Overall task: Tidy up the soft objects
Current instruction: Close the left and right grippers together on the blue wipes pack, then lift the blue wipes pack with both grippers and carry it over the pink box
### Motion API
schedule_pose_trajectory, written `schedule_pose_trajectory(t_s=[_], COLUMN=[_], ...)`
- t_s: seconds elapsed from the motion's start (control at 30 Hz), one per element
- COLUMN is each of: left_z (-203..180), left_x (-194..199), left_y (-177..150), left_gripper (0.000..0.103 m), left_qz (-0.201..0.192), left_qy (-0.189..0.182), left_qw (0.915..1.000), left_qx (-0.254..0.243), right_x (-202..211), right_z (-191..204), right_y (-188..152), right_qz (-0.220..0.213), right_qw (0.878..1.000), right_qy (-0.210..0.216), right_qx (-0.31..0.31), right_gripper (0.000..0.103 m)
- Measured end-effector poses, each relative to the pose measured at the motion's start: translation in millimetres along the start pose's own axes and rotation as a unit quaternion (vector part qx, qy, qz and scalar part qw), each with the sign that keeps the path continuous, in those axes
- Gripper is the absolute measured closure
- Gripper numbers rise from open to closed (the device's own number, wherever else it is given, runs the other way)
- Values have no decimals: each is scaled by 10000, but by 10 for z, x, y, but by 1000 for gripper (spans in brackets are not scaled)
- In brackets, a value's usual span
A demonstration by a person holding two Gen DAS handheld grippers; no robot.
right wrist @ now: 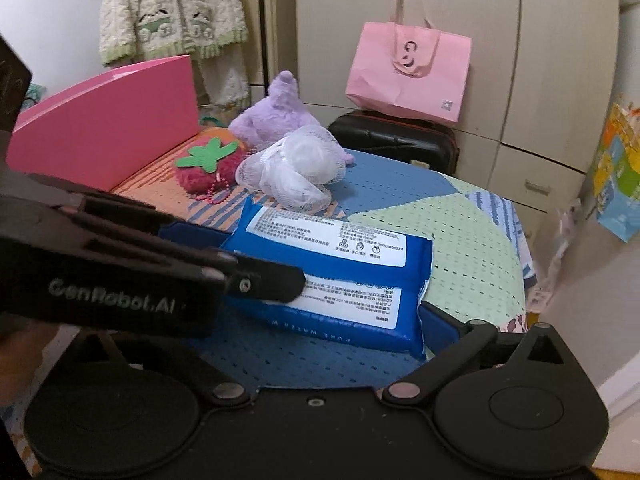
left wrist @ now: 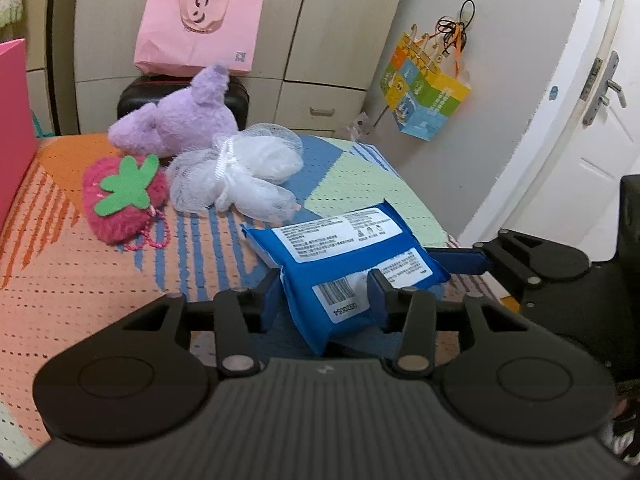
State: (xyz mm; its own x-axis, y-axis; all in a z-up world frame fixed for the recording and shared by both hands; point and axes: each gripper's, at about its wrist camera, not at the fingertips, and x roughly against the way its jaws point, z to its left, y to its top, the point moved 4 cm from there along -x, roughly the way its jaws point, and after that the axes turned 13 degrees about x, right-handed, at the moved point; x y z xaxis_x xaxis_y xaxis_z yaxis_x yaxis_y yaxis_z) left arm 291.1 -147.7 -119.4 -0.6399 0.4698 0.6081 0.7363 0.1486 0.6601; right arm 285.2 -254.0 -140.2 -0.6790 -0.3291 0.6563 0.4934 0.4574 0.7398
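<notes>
Blue, crinkly plastic wipes pack sits pinched in the left gripper, right gripper released around it, while at eleven o'clock the purple plush toy waits unsorted.

Patterned mat carries purple plush, strawberry pouch, white mesh puff, blue wipes pack.

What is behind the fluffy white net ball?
Behind the white net ball lies a purple plush toy, touching it. Farther back stands a black case with a pink bag on top. The plush's face is hidden.
</notes>
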Motion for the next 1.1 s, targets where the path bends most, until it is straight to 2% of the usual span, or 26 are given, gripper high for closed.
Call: schedule_pose_trajectory(t_s=[0.27,0.53,0.87,1.1], left_z=[-52,-106,-120,-73], left_x=[107,451,924,1190], left_y=[-18,-113,-250,-343], left_gripper=[51,51,51,51], left_qz=[36,-31,43,111], left_qy=[-132,-5,-43,-186], left_qw=[9999,9997,9991,9988], left_qx=[2,-260,-431,-429], right_x=[81,331,711,882], right_z=[132,398,719,931], right_y=[1,6,-32,-26], right_qz=[3,-209,-463,-441], right_qw=[9993,9978,9979,9979], right_qy=[-375,-626,-443,-474], right_qx=[-63,-40,-127,1], right_gripper=[0,0,0,0])
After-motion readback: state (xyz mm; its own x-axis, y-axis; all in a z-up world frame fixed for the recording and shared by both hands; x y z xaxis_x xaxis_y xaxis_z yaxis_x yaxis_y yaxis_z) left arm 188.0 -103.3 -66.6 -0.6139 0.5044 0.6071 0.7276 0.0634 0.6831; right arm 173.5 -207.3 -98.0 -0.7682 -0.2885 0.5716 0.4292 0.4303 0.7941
